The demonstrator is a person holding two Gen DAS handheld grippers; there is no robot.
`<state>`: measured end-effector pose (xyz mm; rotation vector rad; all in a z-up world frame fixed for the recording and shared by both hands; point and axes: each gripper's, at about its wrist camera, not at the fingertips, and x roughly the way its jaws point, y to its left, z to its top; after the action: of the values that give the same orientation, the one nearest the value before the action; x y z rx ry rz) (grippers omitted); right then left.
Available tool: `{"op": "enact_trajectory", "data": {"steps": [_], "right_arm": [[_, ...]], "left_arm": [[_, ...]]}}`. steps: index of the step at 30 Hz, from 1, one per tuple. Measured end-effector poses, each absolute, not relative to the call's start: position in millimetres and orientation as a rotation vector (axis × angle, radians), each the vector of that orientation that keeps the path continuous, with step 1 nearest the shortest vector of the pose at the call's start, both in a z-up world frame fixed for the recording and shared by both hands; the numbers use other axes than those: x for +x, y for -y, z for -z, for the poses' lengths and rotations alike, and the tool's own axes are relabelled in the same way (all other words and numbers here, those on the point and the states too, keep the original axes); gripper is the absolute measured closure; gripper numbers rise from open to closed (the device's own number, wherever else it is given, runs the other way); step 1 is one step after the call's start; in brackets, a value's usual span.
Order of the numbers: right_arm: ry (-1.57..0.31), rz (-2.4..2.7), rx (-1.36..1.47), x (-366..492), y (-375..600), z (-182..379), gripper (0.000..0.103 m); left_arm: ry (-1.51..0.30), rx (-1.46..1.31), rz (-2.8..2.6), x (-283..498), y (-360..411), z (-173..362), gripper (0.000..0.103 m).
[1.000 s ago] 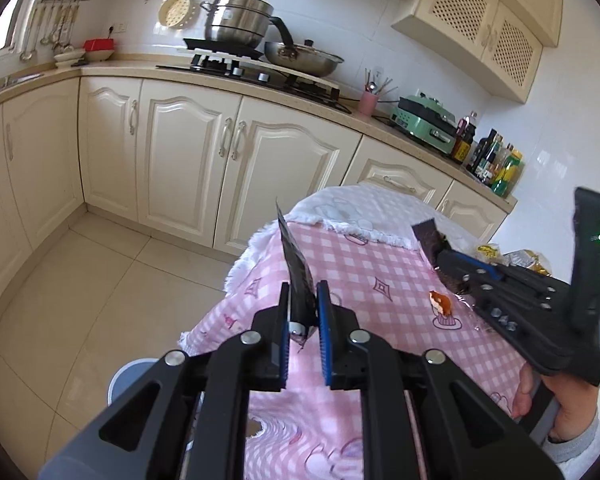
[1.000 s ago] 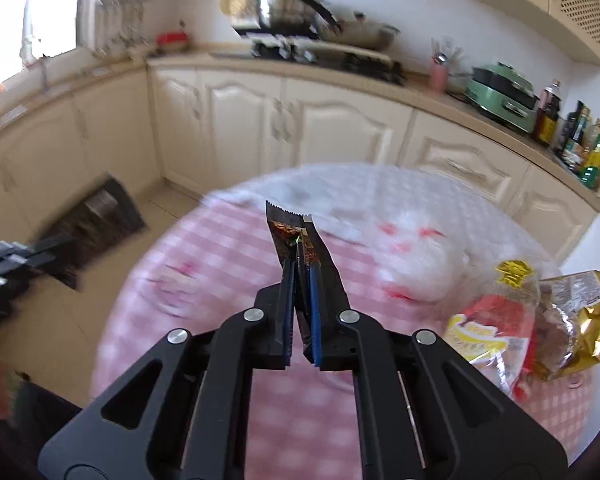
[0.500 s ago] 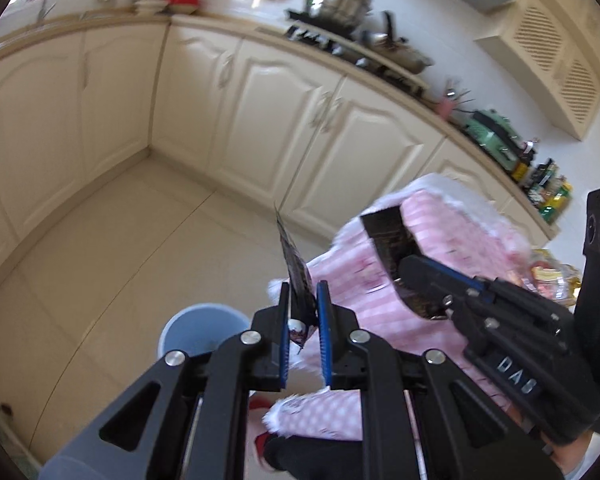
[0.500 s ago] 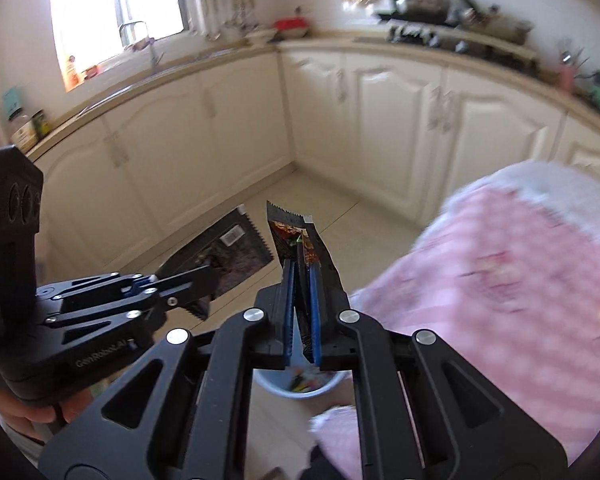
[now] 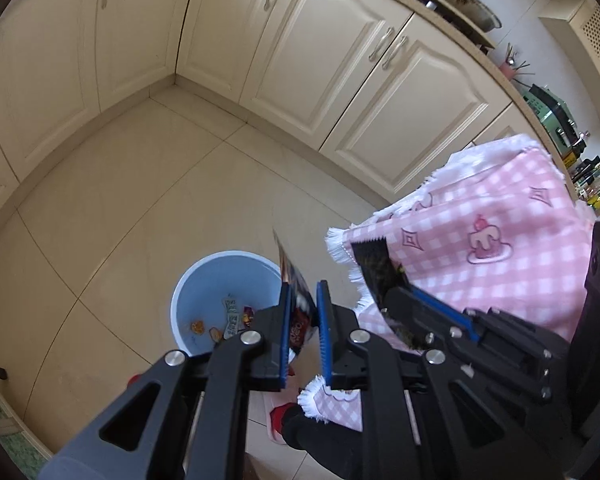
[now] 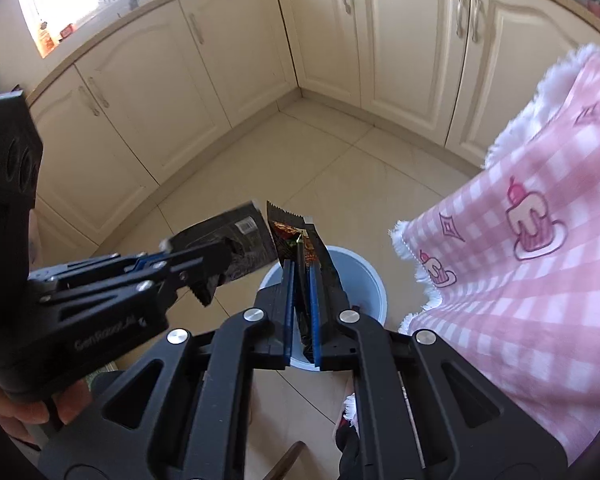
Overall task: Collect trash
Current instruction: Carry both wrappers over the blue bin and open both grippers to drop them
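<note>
Left gripper clamped on dark wrapper, right gripper clamped on snack wrapper. Both above blue bin; pink tablecloth at 3 o'clock.

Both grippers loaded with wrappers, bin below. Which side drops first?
Right, probably. The right gripper holds its wrapper directly above the blue bin in its own view. The left gripper's wrapper sits at the bin's edge, likelier to miss.
</note>
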<state>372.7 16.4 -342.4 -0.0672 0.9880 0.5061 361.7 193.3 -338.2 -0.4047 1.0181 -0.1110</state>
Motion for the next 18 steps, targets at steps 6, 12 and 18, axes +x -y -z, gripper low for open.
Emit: {"op": "enact_trajectory", "data": {"steps": [6,12,18], "right_arm": [[-1.019,-0.499,-0.051,383,-6,358,0.095],[-1.037,-0.498,-0.044,386,-5,366,0.095],[-1.044,-0.505,-0.048,386,-12,369,0.095]], "left_arm": [[-1.012,-0.413,0.108,382,-193,346,0.063],[-1.041,-0.379,0.072,385,-194,357,0.059],[-1.062,-0.370,0.029,375,-202,365,0.056]]}}
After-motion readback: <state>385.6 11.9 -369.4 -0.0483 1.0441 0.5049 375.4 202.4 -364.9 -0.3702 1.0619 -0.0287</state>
